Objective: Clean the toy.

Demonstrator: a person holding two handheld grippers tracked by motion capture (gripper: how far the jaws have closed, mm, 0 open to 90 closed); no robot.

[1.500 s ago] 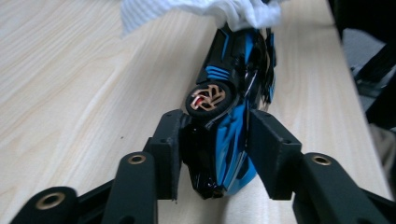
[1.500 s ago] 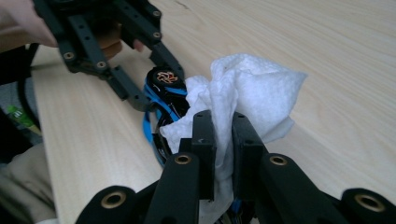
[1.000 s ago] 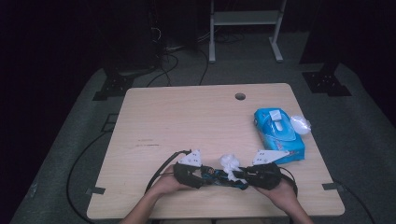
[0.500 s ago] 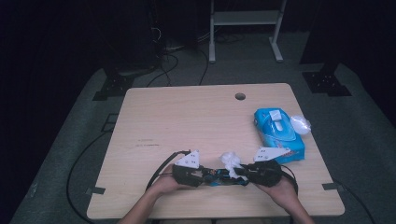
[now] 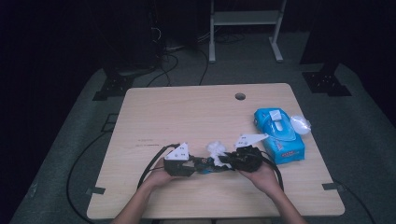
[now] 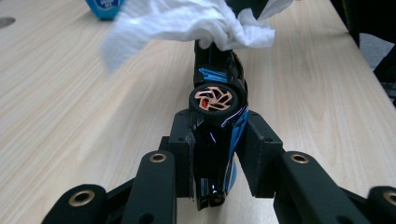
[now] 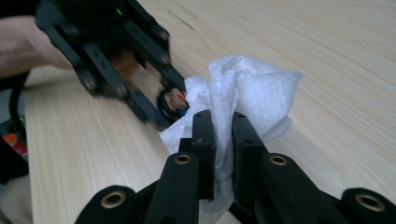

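We find both hands low at the near edge of the pale wooden worktop (image 5: 187, 116), about midway along it, the two tools pointing at each other.

Left hand-held gripper (image 6: 219, 154): jaws drawn in tight on a small glossy black toy car with blue stripes (image 6: 217, 135). The car lies on its side between the pads, one wheel with a copper-coloured spoked hub facing up toward the gripper's camera. The jaws have just been closing, and the car sits between them, gripped. In the high view the left hand-held gripper (image 5: 198, 164) lies just above the worktop's near edge.

Right hand-held gripper (image 7: 223, 140): jaws narrow, pinching a crumpled white paper tissue (image 7: 247, 93). The wad bulges out beyond the pads and a fold hangs below them. In the high view the right hand-held gripper (image 5: 224, 161) meets the left one tip to tip, and the tissue (image 5: 215, 149) shows as a white tuft between them.

In the left gripper view the tissue (image 6: 187, 23) drapes over the far end of the car, touching it. The right gripper view shows the car's wheel just behind the wad.

Near the worktop's right edge, well apart from the hands, lies a light blue soft pack of wipes (image 5: 278, 135), a clear crumpled wrapper (image 5: 300, 123) touching its far side. A round cable hole (image 5: 240, 96) sits near the far edge.
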